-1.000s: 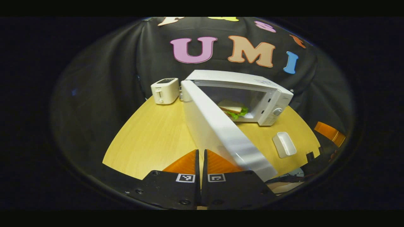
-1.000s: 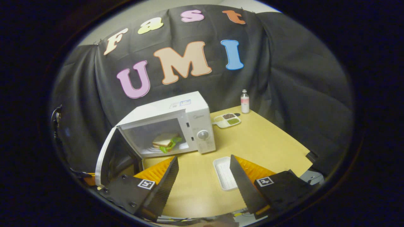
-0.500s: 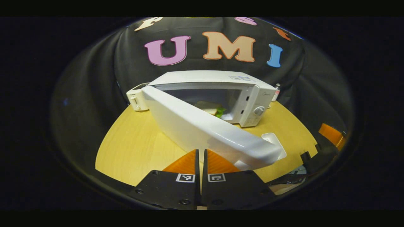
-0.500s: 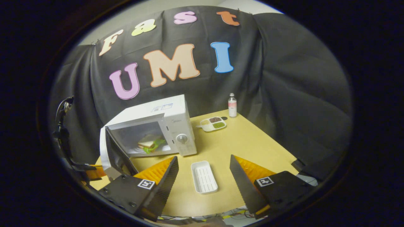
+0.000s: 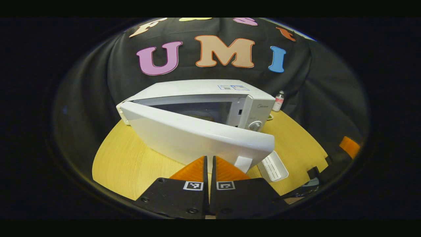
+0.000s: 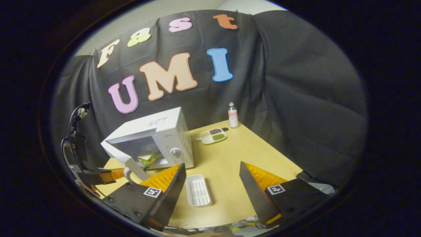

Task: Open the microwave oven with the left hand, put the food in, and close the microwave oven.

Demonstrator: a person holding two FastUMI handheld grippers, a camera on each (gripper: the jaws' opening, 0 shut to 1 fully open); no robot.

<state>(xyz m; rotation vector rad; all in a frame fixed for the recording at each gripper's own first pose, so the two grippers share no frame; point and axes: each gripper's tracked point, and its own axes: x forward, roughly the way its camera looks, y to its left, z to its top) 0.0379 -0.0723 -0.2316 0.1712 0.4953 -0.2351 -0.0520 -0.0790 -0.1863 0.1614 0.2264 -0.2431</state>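
1. At 12 o'clock of my left gripper point(image 5: 209, 164), whose fingers are pressed together on nothing, the microwave door point(image 5: 197, 135) has swung from wide open to nearly closed; only the final push remains.
2. The sandwich point(image 6: 148, 158) lies inside the microwave point(image 6: 158, 138).
3. My right gripper point(image 6: 212, 184) hangs with fingers apart, empty.
4. The white tray point(image 6: 198, 190), at 1 o'clock of the left gripper, lies near the door's free edge; the dish point(image 6: 212, 135) and bottle point(image 6: 233, 115) stand well apart.

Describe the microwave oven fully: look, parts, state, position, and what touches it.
The microwave oven is a white, boxy, plastic-looking appliance standing upright on the wooden table. Its control panel carries a round dial, and small stickers sit on top. The door, hinged at the microwave's left side, is partly ajar. A sandwich with green lettuce lies inside. The shut left gripper sits against the door's outer face.
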